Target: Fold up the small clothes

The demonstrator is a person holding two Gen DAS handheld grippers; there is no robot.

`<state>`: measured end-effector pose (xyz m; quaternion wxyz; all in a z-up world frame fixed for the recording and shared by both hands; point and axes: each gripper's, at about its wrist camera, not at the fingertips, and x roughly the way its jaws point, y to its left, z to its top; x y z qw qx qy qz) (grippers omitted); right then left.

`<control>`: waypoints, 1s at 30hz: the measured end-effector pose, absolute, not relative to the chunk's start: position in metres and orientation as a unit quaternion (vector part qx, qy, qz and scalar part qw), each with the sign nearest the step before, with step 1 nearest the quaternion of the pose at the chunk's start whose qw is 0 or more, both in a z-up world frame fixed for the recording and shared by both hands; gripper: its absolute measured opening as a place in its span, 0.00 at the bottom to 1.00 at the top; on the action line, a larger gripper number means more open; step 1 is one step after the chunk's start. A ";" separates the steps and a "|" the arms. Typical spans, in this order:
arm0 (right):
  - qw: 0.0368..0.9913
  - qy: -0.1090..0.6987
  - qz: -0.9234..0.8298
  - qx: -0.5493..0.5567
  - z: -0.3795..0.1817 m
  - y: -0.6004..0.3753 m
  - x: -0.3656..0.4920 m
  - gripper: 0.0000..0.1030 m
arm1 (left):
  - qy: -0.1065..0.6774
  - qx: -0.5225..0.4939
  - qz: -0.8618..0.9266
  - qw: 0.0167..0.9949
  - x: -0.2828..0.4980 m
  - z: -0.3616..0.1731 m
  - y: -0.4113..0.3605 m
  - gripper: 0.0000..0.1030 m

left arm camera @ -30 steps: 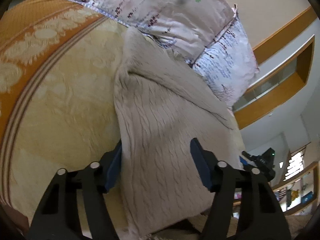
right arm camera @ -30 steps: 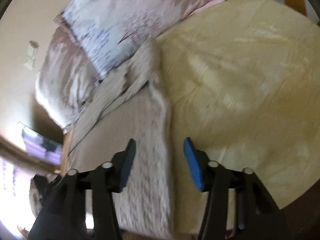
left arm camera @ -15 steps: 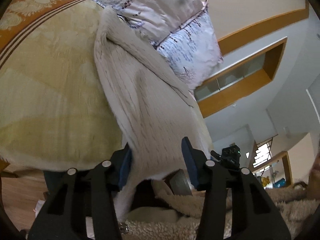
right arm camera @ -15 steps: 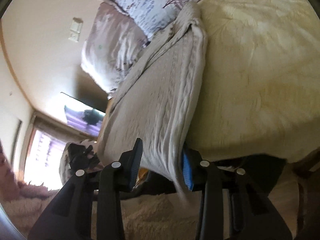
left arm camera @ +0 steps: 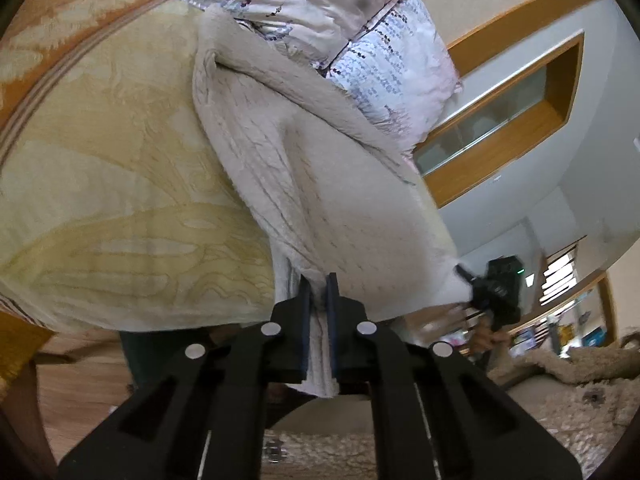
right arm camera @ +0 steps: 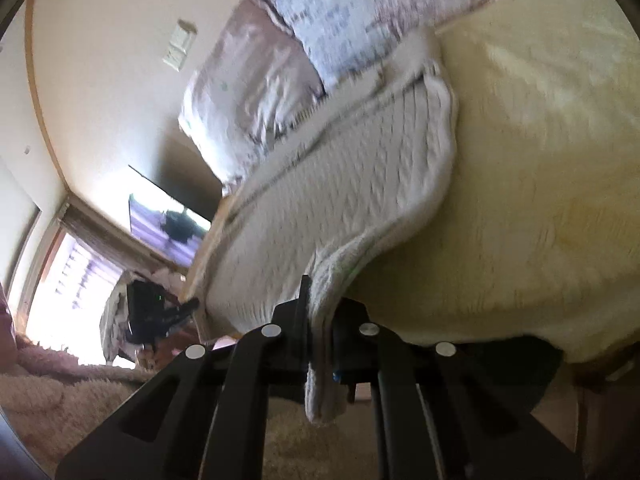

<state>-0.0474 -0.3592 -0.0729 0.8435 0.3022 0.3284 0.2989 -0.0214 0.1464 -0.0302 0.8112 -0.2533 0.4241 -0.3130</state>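
Left gripper (left arm camera: 319, 294) fingers clamped on sweater (left arm camera: 320, 184) hem, right gripper (right arm camera: 320, 312) likewise, sweater stretched over bed (left arm camera: 120, 184) edge, pillows (left arm camera: 360, 12) behind

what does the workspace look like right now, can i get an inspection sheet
surface: yellow patterned bedspread, orange border at the far edge
job's things: cream cable-knit sweater lies lengthwise on the bed, near hem pulled off the edge
clutter: two floral pillows at the sweater's far end
grippers: left claw shut on the hem; right claw shut on the hem's other corner
cables: nothing seen
surroundings: wooden wall niche, bright window, fluffy rug
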 end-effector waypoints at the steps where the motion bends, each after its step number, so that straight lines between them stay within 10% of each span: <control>1: 0.846 0.321 0.297 0.306 -0.071 -0.362 -0.048 0.08 | 0.423 -0.248 -0.313 0.814 -0.022 -0.029 0.146 0.06; 30: 0.859 0.204 0.297 0.365 -0.013 -0.377 0.014 0.08 | 0.317 -0.325 -0.314 0.834 0.082 0.040 0.182 0.05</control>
